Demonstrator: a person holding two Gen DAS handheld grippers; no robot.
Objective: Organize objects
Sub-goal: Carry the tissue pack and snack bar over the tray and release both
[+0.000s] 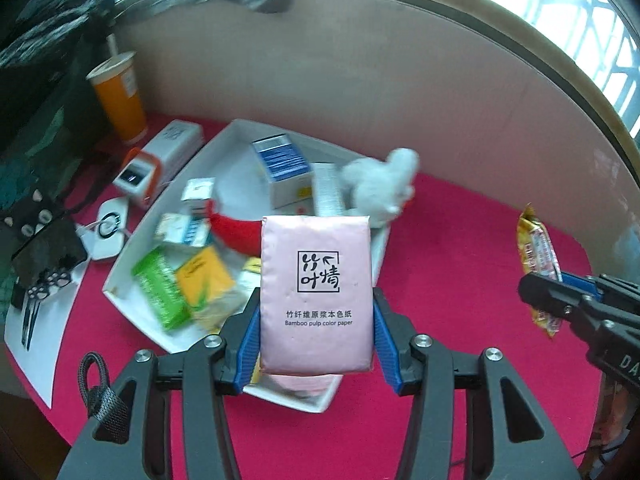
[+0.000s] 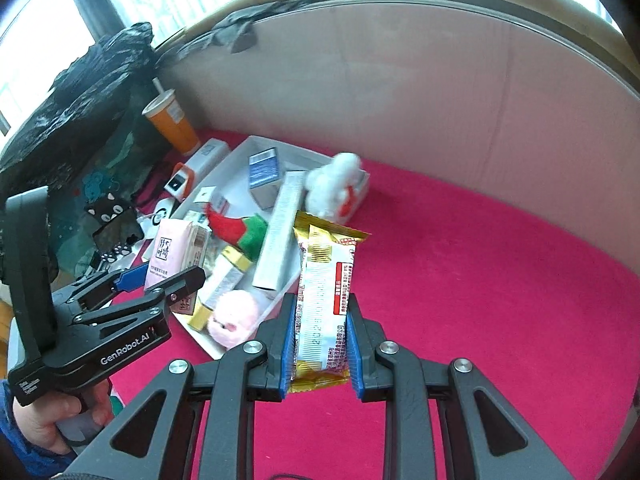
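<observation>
The left hand-held gripper is closed about partway on a pink tissue pack, its blue pads pressing the pack's two long edges so the printed face stands upright toward the camera. The right hand-held gripper is pinched tight on a gold-and-white snack packet, gripped across its narrow middle, which leaves both crimped ends free. Both items hang above the red-covered desk, at the near end of a white tray already crowded with small boxes, a red-and-green soft toy and a white plush toy. My guess is that each is held this way to be dropped into the tray, since loose things are gathered there.

The pink pack hides much of the tray's near right part in the left wrist view, so free space there cannot be judged. A pink fluffy thing at the tray's near end is too blurred to name. On the far left an orange paper cup, a white-and-orange device and dark bags sit outside the tray, partly cut off by the frame edge. Only part of the person's hand shows.
</observation>
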